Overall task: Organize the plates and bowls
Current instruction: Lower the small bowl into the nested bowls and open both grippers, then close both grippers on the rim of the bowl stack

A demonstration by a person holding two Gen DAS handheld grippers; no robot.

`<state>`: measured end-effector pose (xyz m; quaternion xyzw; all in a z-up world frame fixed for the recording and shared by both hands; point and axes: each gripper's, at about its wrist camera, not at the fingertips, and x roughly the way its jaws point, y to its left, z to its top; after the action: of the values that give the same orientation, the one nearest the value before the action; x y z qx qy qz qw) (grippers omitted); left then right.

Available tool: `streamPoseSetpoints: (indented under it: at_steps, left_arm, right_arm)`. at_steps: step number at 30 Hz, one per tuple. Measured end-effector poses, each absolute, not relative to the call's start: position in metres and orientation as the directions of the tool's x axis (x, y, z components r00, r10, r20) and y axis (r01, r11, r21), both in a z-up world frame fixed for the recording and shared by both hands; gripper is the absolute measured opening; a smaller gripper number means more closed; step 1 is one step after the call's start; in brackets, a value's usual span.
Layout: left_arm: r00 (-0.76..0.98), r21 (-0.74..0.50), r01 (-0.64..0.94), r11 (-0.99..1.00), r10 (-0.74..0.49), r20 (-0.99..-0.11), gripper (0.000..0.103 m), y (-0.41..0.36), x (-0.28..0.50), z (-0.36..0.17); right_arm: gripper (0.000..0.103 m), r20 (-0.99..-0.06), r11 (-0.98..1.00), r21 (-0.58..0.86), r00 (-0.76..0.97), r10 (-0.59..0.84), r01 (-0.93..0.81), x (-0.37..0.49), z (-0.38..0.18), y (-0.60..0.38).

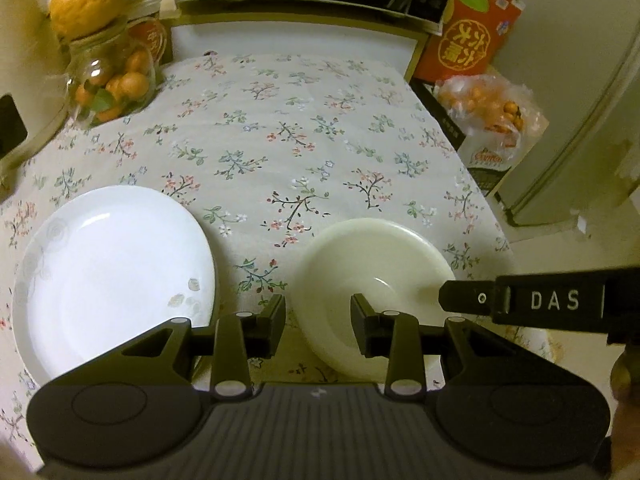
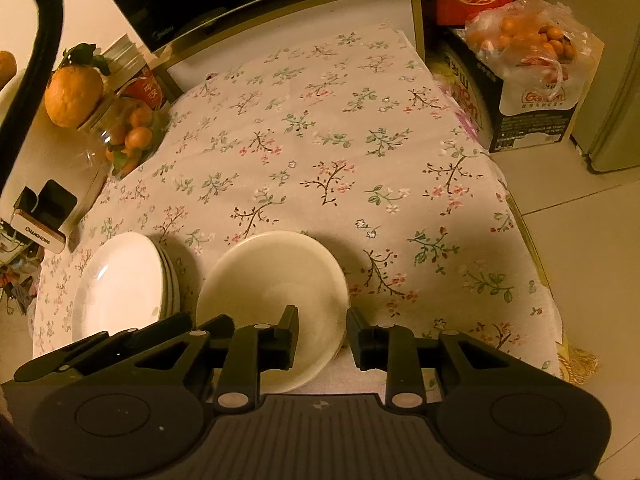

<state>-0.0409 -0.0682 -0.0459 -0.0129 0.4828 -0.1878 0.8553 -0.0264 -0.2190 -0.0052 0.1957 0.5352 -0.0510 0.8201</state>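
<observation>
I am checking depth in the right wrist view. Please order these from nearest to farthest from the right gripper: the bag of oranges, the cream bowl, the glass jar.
1. Cream bowl: at the right gripper, rim between its fingers.
2. Glass jar: far left, on the table's edge.
3. Bag of oranges: far right, past the table, on a box.

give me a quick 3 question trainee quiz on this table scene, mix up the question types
1. True or false: the cream bowls sit upside down.
2. Multiple choice: the white plates are A) one plate, B) a stack, C) leaning on the jar.
3. Fill in: the glass jar holds small ____ fruit.

Key: 1 false, they sit upright on the tablecloth. 2 B. 3 orange.
</observation>
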Motion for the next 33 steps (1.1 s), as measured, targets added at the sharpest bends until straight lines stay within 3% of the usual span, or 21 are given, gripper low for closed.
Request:
streamPoseSetpoints:
  at_steps: [8, 10, 17, 25, 33]
  left_arm:
    - [0.449, -0.308, 0.217, 0.926, -0.375, -0.811, 0.038, -0.049, -0.035, -0.042]
    - [0.451, -0.316, 0.209, 0.925, -0.378, -0.809, 0.041, -0.047, -0.035, -0.043]
    - [0.449, -0.316, 0.222, 0.922, -0.384, -0.807, 0.053, -0.048, -0.033, -0.045]
    - [0.433, -0.345, 0.227, 0.911, -0.412, -0.802, 0.063, -0.048, -0.027, -0.049]
    - [0.400, -0.388, 0.219, 0.895, -0.445, -0.801, 0.063, -0.048, -0.019, -0.055]
  right_arm:
    - [0.030, -0.884, 0.907, 0.292, 0.447, 0.134, 0.305, -0.028, 0.002, -0.225]
    - [0.040, -0.885, 0.900, 0.301, 0.444, 0.140, 0.315, -0.027, 0.003, -0.228]
    - [0.051, -0.893, 0.891, 0.296, 0.431, 0.130, 0.344, -0.028, 0.001, -0.234]
    - [0.071, -0.899, 0.891, 0.278, 0.425, 0.108, 0.360, -0.028, 0.000, -0.236]
    - [0.076, -0.905, 0.878, 0.290, 0.406, 0.123, 0.381, -0.027, -0.006, -0.238]
